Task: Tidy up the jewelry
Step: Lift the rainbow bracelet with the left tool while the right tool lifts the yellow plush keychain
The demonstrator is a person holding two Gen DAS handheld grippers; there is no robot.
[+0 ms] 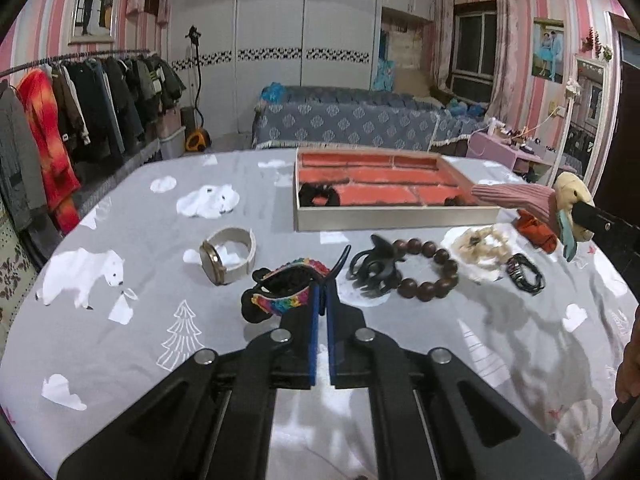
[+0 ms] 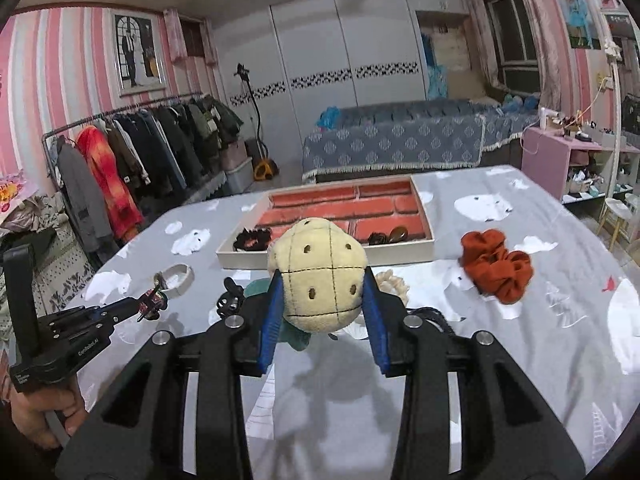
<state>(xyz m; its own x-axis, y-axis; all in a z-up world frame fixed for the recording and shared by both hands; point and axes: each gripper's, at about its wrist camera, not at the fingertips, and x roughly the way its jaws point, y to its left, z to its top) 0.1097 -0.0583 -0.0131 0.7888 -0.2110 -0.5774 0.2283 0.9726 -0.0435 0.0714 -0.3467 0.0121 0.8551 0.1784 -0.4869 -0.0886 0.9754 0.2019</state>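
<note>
My left gripper point(image 1: 323, 286) is shut on a rainbow woven bracelet point(image 1: 286, 294) and holds it just above the grey bedsheet; it also shows in the right wrist view point(image 2: 150, 303). My right gripper point(image 2: 324, 280) is shut on a cream plush turtle toy point(image 2: 320, 276) with a pink knitted part point(image 1: 516, 196), held above the sheet near the tray's right corner. The jewelry tray point(image 1: 392, 218) has red compartments and holds a black scrunchie point(image 1: 318, 194) at front left and dark items point(image 2: 388, 235) at front right.
On the sheet lie a beige watch point(image 1: 228, 254), a black claw clip point(image 1: 374, 268), a brown bead bracelet point(image 1: 430, 268), a cream scrunchie point(image 1: 480, 246), a black bracelet point(image 1: 526, 272) and a rust scrunchie point(image 2: 496, 264). A clothes rack point(image 1: 80, 112) stands left.
</note>
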